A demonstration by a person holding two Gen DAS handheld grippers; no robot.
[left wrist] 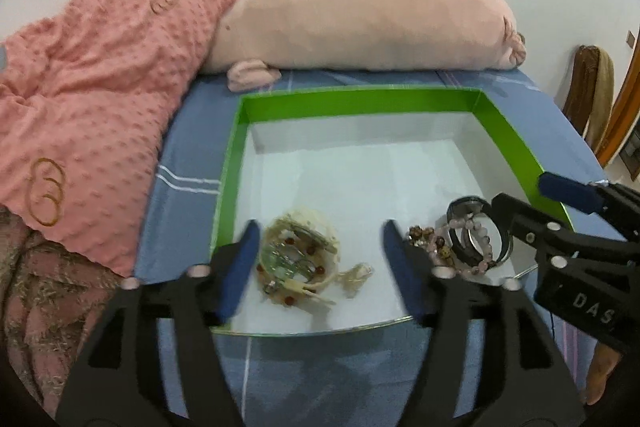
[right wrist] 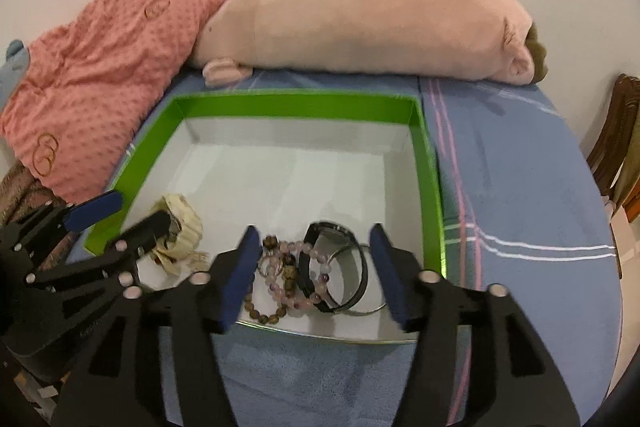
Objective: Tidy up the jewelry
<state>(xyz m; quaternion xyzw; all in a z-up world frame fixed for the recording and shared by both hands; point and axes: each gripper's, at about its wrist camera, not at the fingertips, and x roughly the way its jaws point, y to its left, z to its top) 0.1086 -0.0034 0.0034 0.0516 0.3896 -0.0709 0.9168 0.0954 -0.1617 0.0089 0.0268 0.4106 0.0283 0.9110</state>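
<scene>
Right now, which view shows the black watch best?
Right wrist view: the watch lies centred between the open right gripper's fingers, band and face visible. In the left wrist view, the watch sits off to the side, partly hidden.

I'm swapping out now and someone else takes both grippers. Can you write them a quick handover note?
Left gripper: open, nothing held, jaws either side of the cream bracelet bundle, which lies on the tray floor.
Right gripper: open, nothing held, jaws either side of the beaded bracelets, black watch and thin bangle.
Both piles lie in the near part of the green-walled tray on the blue sheet.
Done: jewelry is inside the tray.
Left: the piles are tangled; sorting within the tray may remain.
</scene>
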